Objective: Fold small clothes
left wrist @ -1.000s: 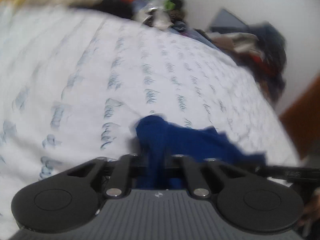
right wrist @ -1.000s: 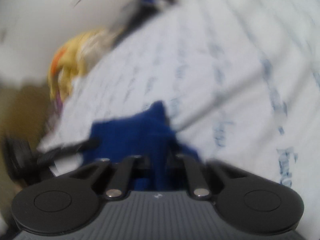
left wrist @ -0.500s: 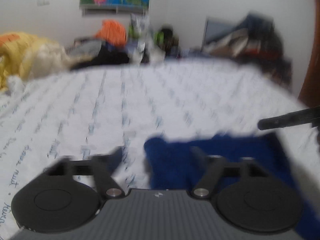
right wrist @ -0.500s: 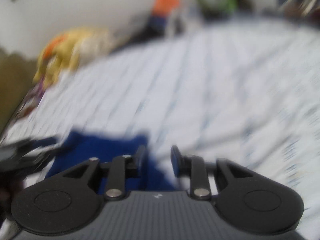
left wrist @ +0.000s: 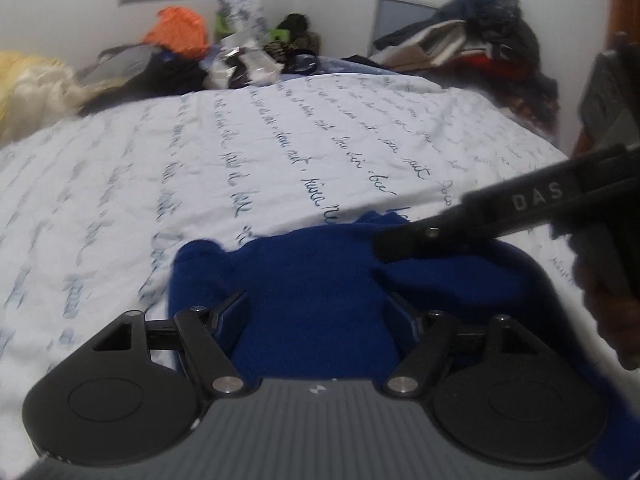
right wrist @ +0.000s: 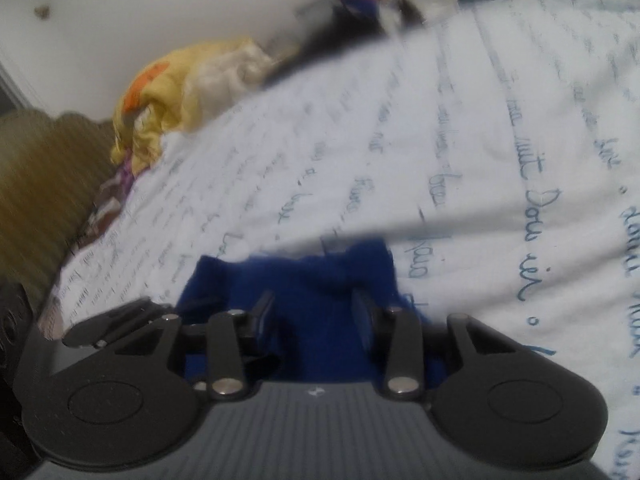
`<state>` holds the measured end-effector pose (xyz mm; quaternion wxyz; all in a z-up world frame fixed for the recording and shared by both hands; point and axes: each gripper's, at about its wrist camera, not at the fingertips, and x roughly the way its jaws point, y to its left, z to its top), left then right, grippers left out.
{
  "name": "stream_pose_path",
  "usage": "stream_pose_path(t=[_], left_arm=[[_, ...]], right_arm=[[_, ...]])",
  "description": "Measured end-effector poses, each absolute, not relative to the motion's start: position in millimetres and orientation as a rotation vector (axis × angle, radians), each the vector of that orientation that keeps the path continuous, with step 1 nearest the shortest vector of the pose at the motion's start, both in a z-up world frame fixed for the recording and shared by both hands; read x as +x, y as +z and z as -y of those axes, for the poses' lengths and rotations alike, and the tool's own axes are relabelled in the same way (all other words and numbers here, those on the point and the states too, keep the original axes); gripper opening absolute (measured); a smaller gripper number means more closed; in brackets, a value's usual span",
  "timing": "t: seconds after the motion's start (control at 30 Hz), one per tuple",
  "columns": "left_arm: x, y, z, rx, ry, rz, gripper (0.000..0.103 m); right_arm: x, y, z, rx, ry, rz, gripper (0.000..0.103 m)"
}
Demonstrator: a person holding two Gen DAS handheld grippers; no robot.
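A small dark blue garment [left wrist: 320,280] lies bunched on the white bedsheet with blue script [left wrist: 280,152]. My left gripper [left wrist: 320,312] is open, its jaws wide apart over the near part of the cloth. My right gripper [right wrist: 314,312] is open too, above the blue garment [right wrist: 312,280]. The right gripper also shows in the left wrist view [left wrist: 404,244] as a black arm coming in from the right, its tip over the garment's far right edge. The left gripper's tip shows at the left of the right wrist view [right wrist: 112,320].
Piles of clothes and bags line the bed's far edge: an orange item [left wrist: 180,32], dark clothes [left wrist: 480,48] and a yellow bundle [right wrist: 172,92]. A brown surface [right wrist: 36,168] lies beyond the bed's left side.
Both grippers were shut on the blue garment a second ago and have opened and let it go. The garment now lies on the sheet, and both cameras have tilted up.
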<state>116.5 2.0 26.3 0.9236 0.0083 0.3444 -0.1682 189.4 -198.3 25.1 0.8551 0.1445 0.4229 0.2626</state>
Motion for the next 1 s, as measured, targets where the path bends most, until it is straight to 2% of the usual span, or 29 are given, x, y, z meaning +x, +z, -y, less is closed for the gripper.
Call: stream_pose_path(t=[0.03,0.1,0.2,0.23,0.27,0.3,0.4,0.5,0.6,0.67,0.73,0.77,0.8,0.87,0.9,0.93,0.97,1.0], left_arm=[[106.3,30.7,-3.4,-0.01,-0.343,-0.712,0.074],[79.4,38.3,-8.4,-0.056,-0.344,-0.713,0.086],[64.6,29.0,6.1,0.001,-0.328,-0.707,0.089],[66.8,23.4,13.1,0.047,-0.311,-0.695,0.091],[70.1,20.7,16.6,0.064,-0.299,-0.688,0.096],[74.5,21.1,16.5,0.052,-0.288,-0.696,0.096],[74.1,30.9,12.8,0.018,-0.274,-0.729,0.09],[62.9,30.9,8.1,0.025,-0.269,-0.718,0.091],[60.4,27.7,10.4,0.036,-0.26,-0.708,0.092],[60.6,28.8,12.9,0.049,-0.256,-0.709,0.092],[55.1,35.9,10.7,0.051,-0.241,-0.717,0.087],[48.1,42.5,8.0,0.043,-0.232,-0.715,0.08],[39.0,49.6,4.6,0.023,-0.241,-0.703,0.079],[23.2,56.4,-0.8,-0.046,-0.304,-0.706,0.08],[19.2,53.8,1.5,-0.064,-0.33,-0.727,0.082],[17.7,47.2,8.6,-0.049,-0.347,-0.748,0.083],[18.7,38.4,16.6,0.0,-0.345,-0.751,0.086],[18.2,30.7,24.6,0.06,-0.342,-0.721,0.092]], right_arm=[[175.6,31.4,197.3,0.294,0.517,-0.895,0.042],[146.6,44.1,206.1,0.28,0.527,-0.832,0.044],[126.4,43.9,200.7,0.282,0.54,-0.861,0.065],[132.6,27.2,191.0,0.233,0.506,-0.888,0.064],[128.6,21.5,189.0,0.17,0.509,-0.794,0.064],[135.3,18.4,184.6,0.128,0.504,-0.77,0.064],[150.2,34.0,175.4,0.175,0.443,-0.861,0.064],[120.2,53.0,178.9,0.186,0.481,-0.797,0.065],[112.1,31.6,180.6,0.181,0.48,-0.857,0.066],[108.2,19.7,186.9,0.12,0.51,-0.734,0.066],[113.4,29.2,192.9,0.183,0.474,-0.787,0.066],[113.3,37.8,195.2,0.218,0.439,-0.83,0.066],[107.2,47.0,196.8,0.229,0.429,-0.836,0.068],[89.1,58.4,196.8,0.211,0.481,-0.772,0.07],[85.2,57.1,194.7,0.197,0.496,-0.772,0.076],[89.0,49.8,189.9,0.175,0.498,-0.804,0.077],[98.8,34.7,185.8,0.152,0.479,-0.854,0.077],[101.7,25.0,184.8,0.097,0.449,-0.789,0.078]])
